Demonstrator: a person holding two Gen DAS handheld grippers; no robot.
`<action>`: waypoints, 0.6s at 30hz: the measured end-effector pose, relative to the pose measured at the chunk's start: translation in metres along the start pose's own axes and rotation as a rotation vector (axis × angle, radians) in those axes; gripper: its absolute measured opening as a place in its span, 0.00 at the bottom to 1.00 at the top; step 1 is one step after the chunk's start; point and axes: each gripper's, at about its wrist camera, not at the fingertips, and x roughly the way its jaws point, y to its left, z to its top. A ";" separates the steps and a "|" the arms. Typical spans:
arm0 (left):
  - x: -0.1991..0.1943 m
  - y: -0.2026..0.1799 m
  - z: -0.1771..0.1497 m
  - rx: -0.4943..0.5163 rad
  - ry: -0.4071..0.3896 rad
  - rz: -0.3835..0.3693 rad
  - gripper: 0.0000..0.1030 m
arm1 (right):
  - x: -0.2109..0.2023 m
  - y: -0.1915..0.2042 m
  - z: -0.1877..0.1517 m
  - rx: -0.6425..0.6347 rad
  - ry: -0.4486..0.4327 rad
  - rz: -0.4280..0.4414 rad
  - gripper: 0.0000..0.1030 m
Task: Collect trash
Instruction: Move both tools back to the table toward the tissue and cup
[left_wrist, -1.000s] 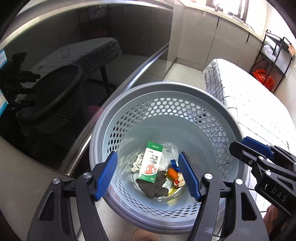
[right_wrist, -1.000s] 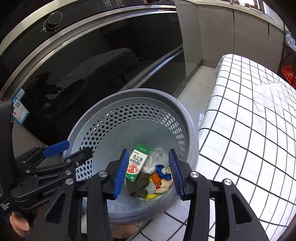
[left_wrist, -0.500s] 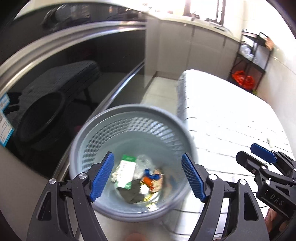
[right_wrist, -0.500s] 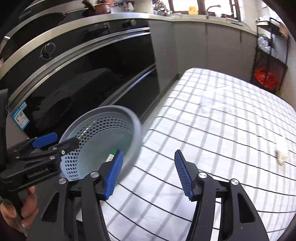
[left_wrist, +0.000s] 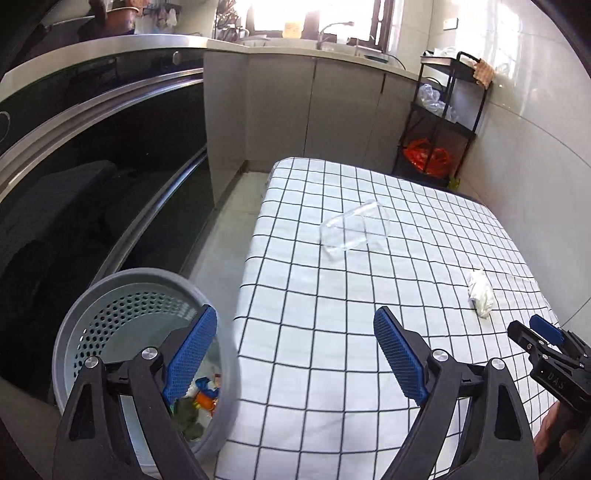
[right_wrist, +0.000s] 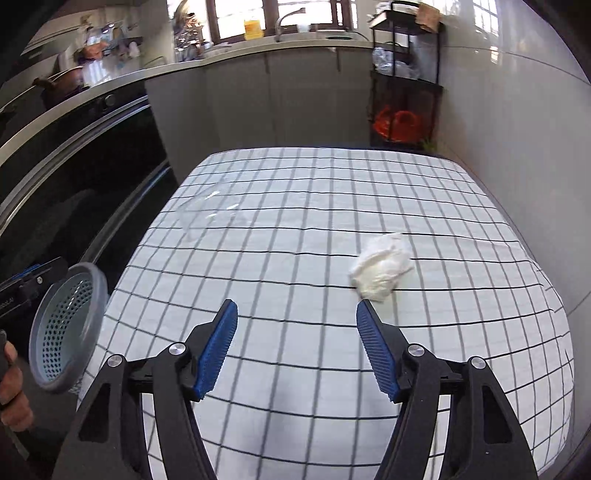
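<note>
Left gripper (left_wrist: 295, 350) and right gripper (right_wrist: 297, 347) angled down over table (left_wrist: 332, 369) — jaws opening, empty.

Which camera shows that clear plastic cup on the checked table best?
The left wrist view: the cup lies on its side, outline sharp against the table. In the right wrist view it is only a faint, blurred glint.

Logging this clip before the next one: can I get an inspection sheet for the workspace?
Surface: checked cloth covering a table.
Job's things: clear cup lying on its side; crumpled tissue lying near the right tool; grey bin beside the table, trash inside.
Clutter: nothing seen.
Grippers: left tool and right tool both opening, nothing between the jaws.
Cables: nothing seen.
Surroundings: dark oven front, grey cabinets, black rack.
</note>
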 end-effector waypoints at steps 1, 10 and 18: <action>0.005 -0.008 0.005 0.002 -0.003 -0.005 0.83 | 0.002 -0.014 0.004 0.017 -0.001 -0.018 0.63; 0.051 -0.071 0.041 0.052 -0.030 -0.027 0.84 | 0.038 -0.082 0.039 0.157 -0.007 -0.094 0.66; 0.093 -0.092 0.040 0.097 0.004 -0.014 0.84 | 0.088 -0.097 0.035 0.214 0.097 -0.048 0.66</action>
